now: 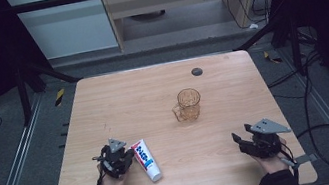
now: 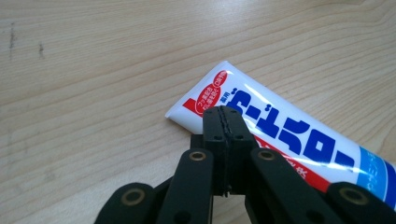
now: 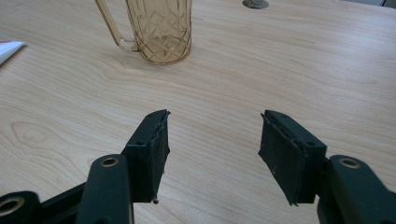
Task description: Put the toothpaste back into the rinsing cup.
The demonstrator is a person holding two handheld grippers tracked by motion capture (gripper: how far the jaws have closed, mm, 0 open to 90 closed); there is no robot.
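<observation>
On the counter (image 1: 163,97), left tongs (image 2: 226,112) closed over tube (image 2: 280,126); right tongs (image 3: 212,140) open, cup (image 3: 161,28) at eleven o'clock.

Left hand-held gripper (image 2: 226,116) closed, right hand-held gripper (image 3: 212,140) agape

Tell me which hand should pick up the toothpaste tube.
Left. The left gripper sits right beside the toothpaste tube, fingers shut; the right gripper is open but far across the table.
</observation>
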